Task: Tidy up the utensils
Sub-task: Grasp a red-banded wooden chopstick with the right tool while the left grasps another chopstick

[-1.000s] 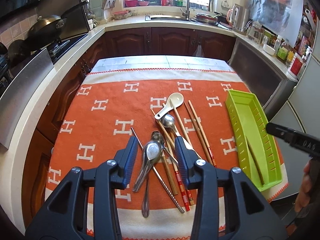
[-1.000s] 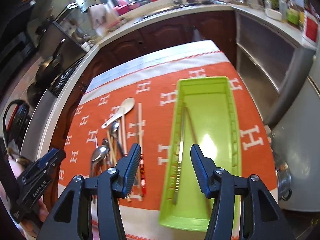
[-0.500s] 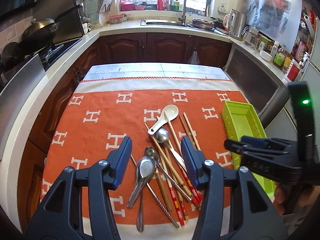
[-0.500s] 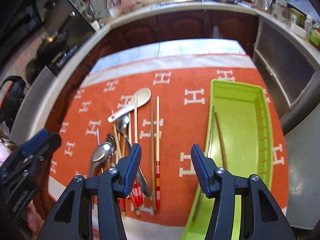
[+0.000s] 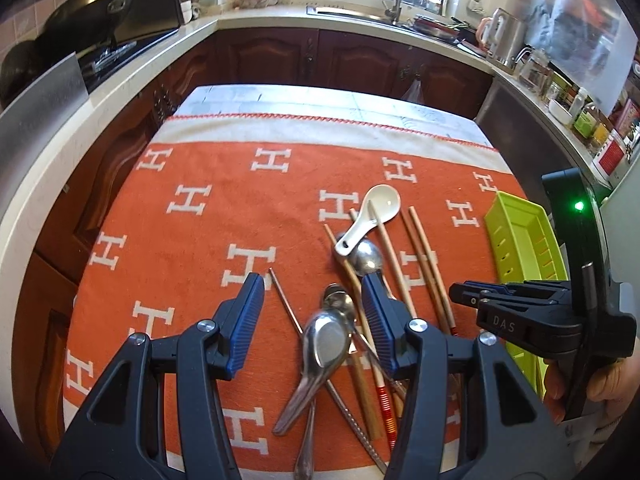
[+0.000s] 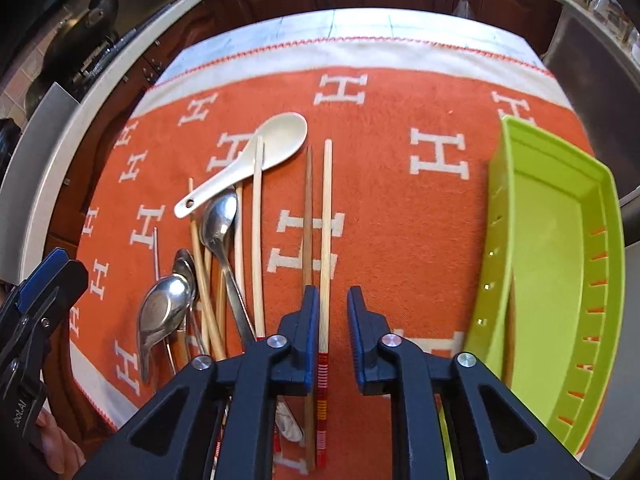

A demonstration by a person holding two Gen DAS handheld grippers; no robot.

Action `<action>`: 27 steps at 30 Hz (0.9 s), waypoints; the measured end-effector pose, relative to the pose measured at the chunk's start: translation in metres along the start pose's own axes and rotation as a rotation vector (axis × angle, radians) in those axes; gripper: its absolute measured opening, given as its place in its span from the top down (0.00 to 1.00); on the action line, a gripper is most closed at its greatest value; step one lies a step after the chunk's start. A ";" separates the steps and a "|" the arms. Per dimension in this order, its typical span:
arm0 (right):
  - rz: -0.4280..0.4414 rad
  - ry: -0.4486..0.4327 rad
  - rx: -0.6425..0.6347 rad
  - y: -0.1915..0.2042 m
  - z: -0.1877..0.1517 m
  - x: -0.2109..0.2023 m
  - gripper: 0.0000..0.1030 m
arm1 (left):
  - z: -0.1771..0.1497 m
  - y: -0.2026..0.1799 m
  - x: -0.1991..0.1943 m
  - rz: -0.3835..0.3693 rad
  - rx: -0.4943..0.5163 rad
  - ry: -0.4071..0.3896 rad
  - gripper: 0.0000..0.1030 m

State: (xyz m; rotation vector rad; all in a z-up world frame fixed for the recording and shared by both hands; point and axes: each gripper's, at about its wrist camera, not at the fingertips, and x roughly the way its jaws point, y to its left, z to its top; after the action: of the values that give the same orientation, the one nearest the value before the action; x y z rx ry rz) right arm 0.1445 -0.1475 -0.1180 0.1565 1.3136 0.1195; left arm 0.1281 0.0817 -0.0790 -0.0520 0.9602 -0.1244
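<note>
Chopsticks and spoons lie heaped on the orange cloth (image 6: 400, 216), left of the green tray (image 6: 560, 264). Right tool (image 6: 333, 312) is closing around a pale chopstick (image 6: 327, 216); left tool (image 5: 310, 312) spread above a steel spoon (image 5: 320, 348).

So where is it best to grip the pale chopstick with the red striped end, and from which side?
Probably from above, just ahead of the striped end, pinching across the pale chopstick: it lies flat on the cloth, thin, lengthwise between the closing right gripper.
</note>
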 end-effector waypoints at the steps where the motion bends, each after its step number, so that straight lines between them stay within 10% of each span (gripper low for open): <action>1: -0.005 0.008 -0.004 0.002 0.002 0.005 0.88 | 0.000 0.002 0.002 -0.001 -0.005 0.004 0.54; 15: -0.067 0.008 -0.098 0.021 -0.002 0.024 0.94 | -0.008 -0.007 0.011 -0.048 0.022 0.047 0.54; 27: 0.103 -0.047 0.059 -0.020 -0.022 -0.011 0.95 | -0.001 -0.050 0.038 -0.188 0.012 0.160 0.60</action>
State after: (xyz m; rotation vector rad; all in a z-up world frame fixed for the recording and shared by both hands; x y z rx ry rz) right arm 0.1205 -0.1679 -0.1167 0.2756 1.2632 0.1641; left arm 0.1443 0.0275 -0.1058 -0.1226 1.1139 -0.3116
